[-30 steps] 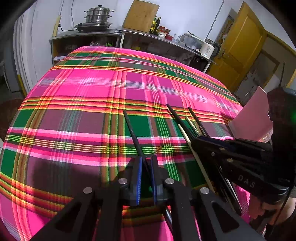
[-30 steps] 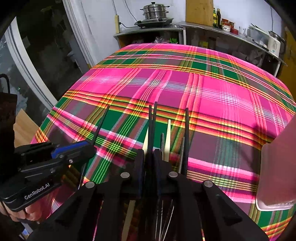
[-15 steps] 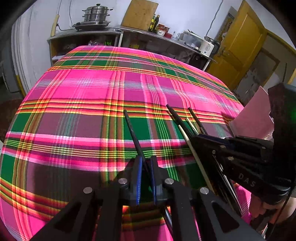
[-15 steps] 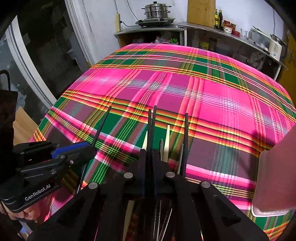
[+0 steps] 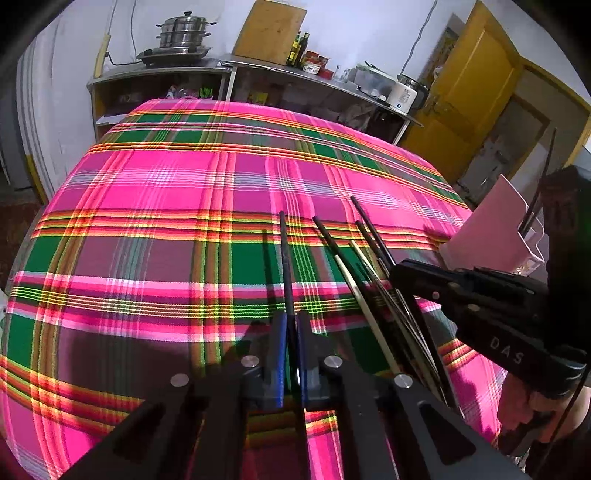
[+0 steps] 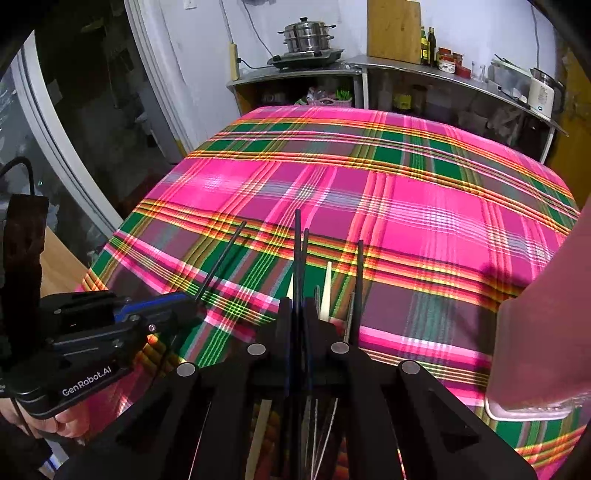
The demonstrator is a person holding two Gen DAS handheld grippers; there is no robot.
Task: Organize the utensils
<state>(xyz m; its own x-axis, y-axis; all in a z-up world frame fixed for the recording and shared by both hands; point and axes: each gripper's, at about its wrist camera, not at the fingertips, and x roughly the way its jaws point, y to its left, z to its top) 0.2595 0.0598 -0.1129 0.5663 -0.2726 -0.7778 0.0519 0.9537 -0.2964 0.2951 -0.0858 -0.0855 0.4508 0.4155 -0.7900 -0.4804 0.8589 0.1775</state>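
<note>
My left gripper (image 5: 290, 321) is shut on a single black chopstick (image 5: 285, 258) and holds it above the plaid tablecloth (image 5: 166, 206); it also shows at the left of the right wrist view (image 6: 192, 299). My right gripper (image 6: 298, 306) is shut on a black chopstick (image 6: 297, 254). Several more chopsticks, black and cream (image 6: 326, 284), lie on the cloth under and beside it. In the left wrist view the right gripper (image 5: 397, 271) sits over this pile (image 5: 354, 266). A pink utensil holder (image 5: 491, 221) stands at the right.
The pink holder (image 6: 546, 332) fills the right edge of the right wrist view. A counter with a steel pot (image 5: 183, 33), a cutting board (image 5: 269, 31), bottles and a rice cooker (image 5: 402, 94) runs behind the table. A yellow door (image 5: 476, 85) is at the back right.
My left gripper has lifted its chopstick off the cloth and tilted it upright. My right gripper has closed tighter on a black chopstick and stayed over the pile.
</note>
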